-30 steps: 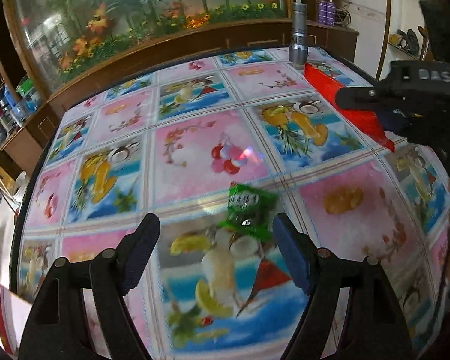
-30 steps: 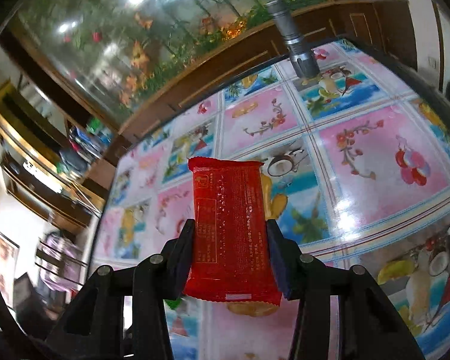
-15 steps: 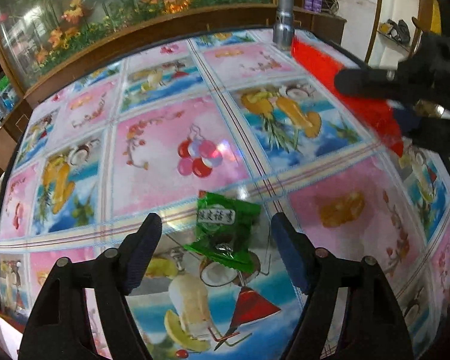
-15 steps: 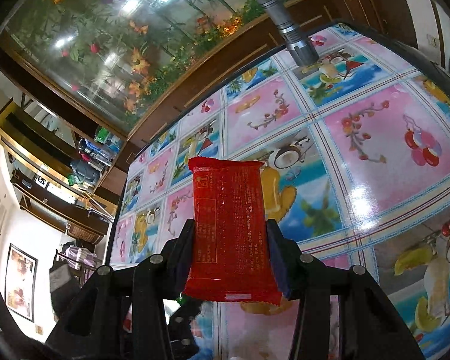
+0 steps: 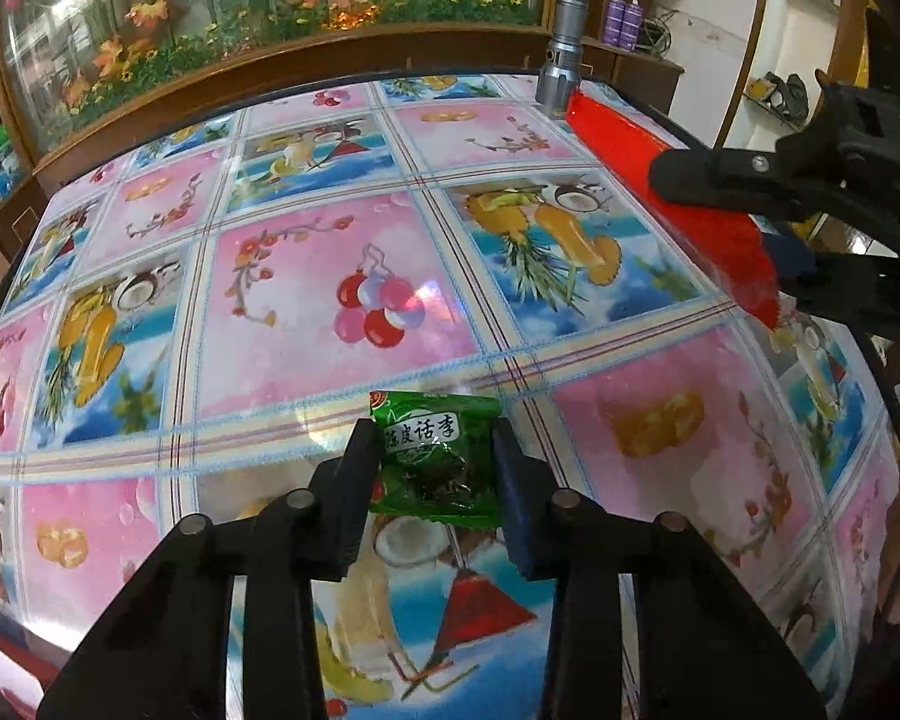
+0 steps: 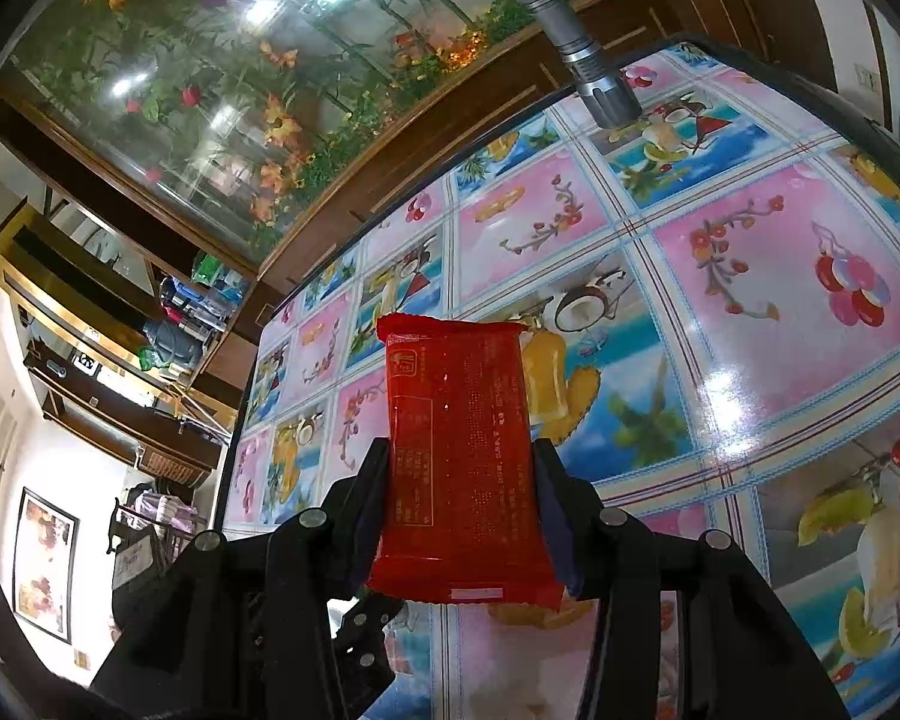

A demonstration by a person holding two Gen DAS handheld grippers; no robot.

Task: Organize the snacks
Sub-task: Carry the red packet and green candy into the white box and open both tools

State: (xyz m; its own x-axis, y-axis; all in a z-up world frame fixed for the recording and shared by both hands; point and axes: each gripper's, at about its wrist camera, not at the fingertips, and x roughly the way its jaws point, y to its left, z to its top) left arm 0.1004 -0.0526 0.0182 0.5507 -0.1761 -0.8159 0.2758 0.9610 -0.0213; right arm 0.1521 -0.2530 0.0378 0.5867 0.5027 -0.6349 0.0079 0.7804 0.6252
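Green candy packet (image 5: pixel 435 459) lies on the desk (image 5: pixel 330 252), on the plaid band just nearer the camera than the pink square with the red balls. Left gripper (image 5: pixel 432 480) is down around it: its jaws have just been closing, the packet sits between the fingers (image 5: pixel 354 480) with both pads touching its side edges, jaws narrow.

Red snack bar packet (image 6: pixel 465 462) is clamped across its lower half by the right gripper (image 6: pixel 459 516), held upright off the desk (image 6: pixel 720 252), jaws partly open to the packet's width. From the left wrist view this red packet (image 5: pixel 678 198) and the right gripper (image 5: pixel 768 228) are to the right of the green packet, well apart from it.

Silver flashlight (image 5: pixel 561 54) stands upright at the desk's far edge, well beyond the green packet. Flower-painted glass cabinet (image 5: pixel 240 18) lies behind the desk.
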